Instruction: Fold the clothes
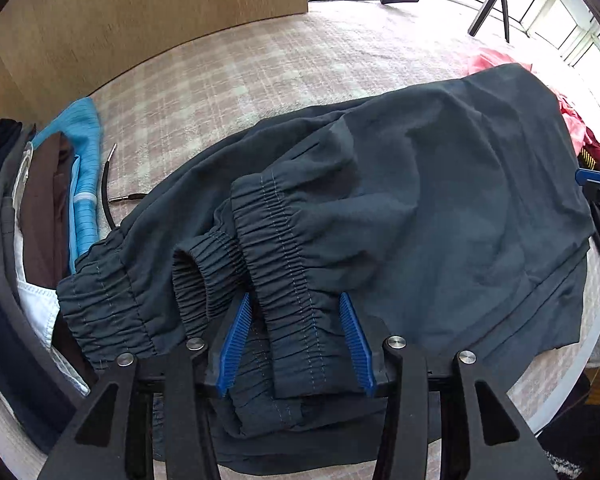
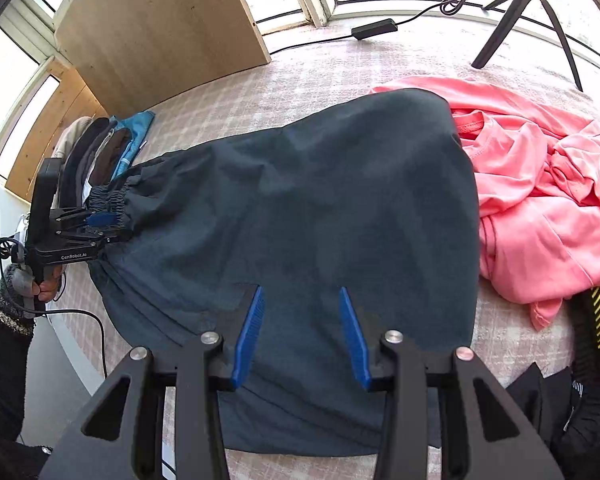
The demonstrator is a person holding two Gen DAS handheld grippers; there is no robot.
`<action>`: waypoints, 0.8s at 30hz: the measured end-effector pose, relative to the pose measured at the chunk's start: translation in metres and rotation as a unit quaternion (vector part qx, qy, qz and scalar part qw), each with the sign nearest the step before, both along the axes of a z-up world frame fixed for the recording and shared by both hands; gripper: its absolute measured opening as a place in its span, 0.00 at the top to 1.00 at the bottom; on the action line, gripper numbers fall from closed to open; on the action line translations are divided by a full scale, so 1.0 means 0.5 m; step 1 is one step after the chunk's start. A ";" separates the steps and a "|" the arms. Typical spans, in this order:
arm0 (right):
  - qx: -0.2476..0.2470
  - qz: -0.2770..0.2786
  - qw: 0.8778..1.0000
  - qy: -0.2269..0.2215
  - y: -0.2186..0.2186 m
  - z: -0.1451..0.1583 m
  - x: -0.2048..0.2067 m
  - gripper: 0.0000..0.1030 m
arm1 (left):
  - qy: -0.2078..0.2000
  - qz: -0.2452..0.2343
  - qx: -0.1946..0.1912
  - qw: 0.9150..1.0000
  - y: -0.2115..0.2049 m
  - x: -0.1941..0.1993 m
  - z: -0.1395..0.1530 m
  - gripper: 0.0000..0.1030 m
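Note:
Dark slate trousers [image 1: 420, 200] lie folded across the checked bed cover [image 1: 240, 80], their elastic cuffs toward the left. My left gripper [image 1: 294, 298] points down over the cuffs. One gathered cuff [image 1: 292, 280] runs between its blue pads, which stand apart and do not pinch it. From the right wrist camera the left gripper [image 2: 112, 216] shows at the cuff end, held by a person's hand [image 2: 44, 284]. The right gripper [image 2: 301, 289] hovers open over the flat trousers [image 2: 320, 200] near their front edge, with nothing between its fingers.
A crumpled pink shirt [image 2: 540, 184] lies right of the trousers. A stack of folded clothes [image 1: 40, 200] sits at the left. A wooden board [image 1: 160, 20] stands behind it. A tripod [image 2: 532, 20] and a cable box [image 2: 374, 28] are at the back. A black cord [image 1: 106, 188] lies by the stack.

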State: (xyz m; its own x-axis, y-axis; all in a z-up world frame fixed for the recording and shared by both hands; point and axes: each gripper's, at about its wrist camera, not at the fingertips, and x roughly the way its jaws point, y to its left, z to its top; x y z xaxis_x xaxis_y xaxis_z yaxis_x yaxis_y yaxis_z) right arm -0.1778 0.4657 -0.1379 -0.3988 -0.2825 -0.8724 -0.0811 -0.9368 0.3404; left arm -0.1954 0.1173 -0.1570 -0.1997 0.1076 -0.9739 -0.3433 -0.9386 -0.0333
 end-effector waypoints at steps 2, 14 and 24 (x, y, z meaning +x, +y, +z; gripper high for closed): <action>0.011 0.001 1.000 -0.005 0.011 -0.007 0.004 0.62 | 0.000 0.022 0.002 1.000 -0.010 0.000 -0.004 0.57; 0.012 -0.016 1.000 -0.023 0.072 -0.046 0.002 0.62 | 0.063 0.066 0.016 0.996 -0.056 0.039 0.084 0.75; 0.043 0.020 0.999 0.017 0.073 -0.002 -0.045 0.62 | 0.043 0.071 -0.003 0.997 -0.092 0.032 0.057 0.65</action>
